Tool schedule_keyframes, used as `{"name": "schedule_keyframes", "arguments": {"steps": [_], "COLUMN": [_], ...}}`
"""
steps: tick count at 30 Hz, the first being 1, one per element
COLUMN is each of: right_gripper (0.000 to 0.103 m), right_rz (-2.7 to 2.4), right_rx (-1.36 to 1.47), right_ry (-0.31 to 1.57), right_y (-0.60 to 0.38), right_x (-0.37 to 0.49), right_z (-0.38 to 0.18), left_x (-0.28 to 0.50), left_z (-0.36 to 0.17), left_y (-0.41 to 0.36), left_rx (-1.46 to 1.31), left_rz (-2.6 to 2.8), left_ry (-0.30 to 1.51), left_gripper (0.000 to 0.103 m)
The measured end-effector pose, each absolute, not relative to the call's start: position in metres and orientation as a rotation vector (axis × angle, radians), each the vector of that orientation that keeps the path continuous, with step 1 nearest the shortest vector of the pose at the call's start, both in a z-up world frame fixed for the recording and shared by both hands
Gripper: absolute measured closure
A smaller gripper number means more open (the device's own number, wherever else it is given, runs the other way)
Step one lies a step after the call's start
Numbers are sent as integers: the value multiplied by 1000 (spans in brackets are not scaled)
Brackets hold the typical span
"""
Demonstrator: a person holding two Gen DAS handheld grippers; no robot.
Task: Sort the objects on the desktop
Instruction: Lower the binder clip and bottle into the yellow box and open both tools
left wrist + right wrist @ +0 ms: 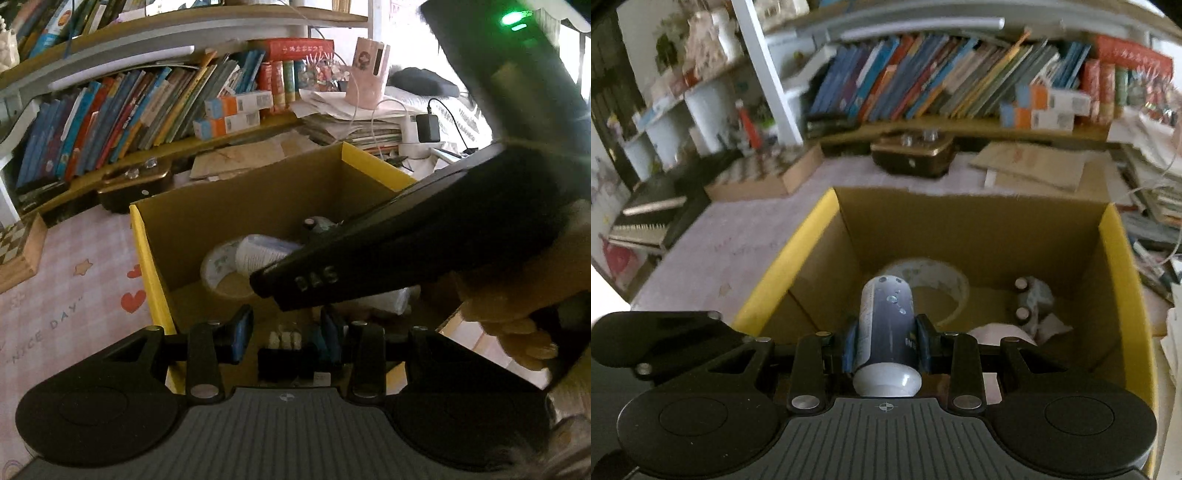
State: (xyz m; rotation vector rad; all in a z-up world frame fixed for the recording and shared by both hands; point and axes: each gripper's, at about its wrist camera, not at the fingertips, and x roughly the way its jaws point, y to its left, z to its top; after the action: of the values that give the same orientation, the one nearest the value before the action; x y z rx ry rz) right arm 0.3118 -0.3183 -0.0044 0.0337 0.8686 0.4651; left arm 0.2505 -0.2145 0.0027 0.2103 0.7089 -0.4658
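Observation:
A yellow-edged cardboard box (147,254) stands open on the desk; it also shows in the right wrist view (1115,266). Inside lie a roll of tape (945,284), a small grey toy car (1034,299) and white tissue (1008,334). My right gripper (886,343) is shut on a dark blue bottle with a white cap (888,321) and holds it over the box. The right gripper's body (424,236) crosses the left wrist view above the box. My left gripper (286,334) is open and empty at the box's near edge.
A pink patterned mat (74,295) covers the desk. A brown case (912,157), a wooden tray (764,177), a shelf of books (942,85), stacked papers (351,122) and a charger (426,127) surround the box. A keyboard (646,218) lies at the far left.

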Motion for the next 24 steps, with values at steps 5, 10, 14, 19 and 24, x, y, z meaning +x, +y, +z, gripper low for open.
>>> {"name": "schedule_keyframes", "arguments": {"steps": [5, 10, 14, 19, 24], "right_gripper": [69, 57, 52, 43, 39], "right_rz": [491, 496, 472, 436, 410], "right_rx": [52, 52, 46, 92, 104], "right_ry": [913, 881, 816, 711, 616], "right_y": [-320, -322, -322, -328, -327], "right_x": [317, 310, 300, 278, 254], "right_z": [-11, -9, -1, 16, 30], "left_x": [247, 237, 222, 201, 181], "left_z": [2, 6, 18, 38, 53], "left_y": [-215, -215, -207, -180, -147], "left_rx": [225, 245, 236, 157, 100], "left_rz": [-443, -402, -386, -321, -195], "left_ry": [665, 595, 551, 501, 460], "left_gripper": [40, 19, 14, 3, 0]}}
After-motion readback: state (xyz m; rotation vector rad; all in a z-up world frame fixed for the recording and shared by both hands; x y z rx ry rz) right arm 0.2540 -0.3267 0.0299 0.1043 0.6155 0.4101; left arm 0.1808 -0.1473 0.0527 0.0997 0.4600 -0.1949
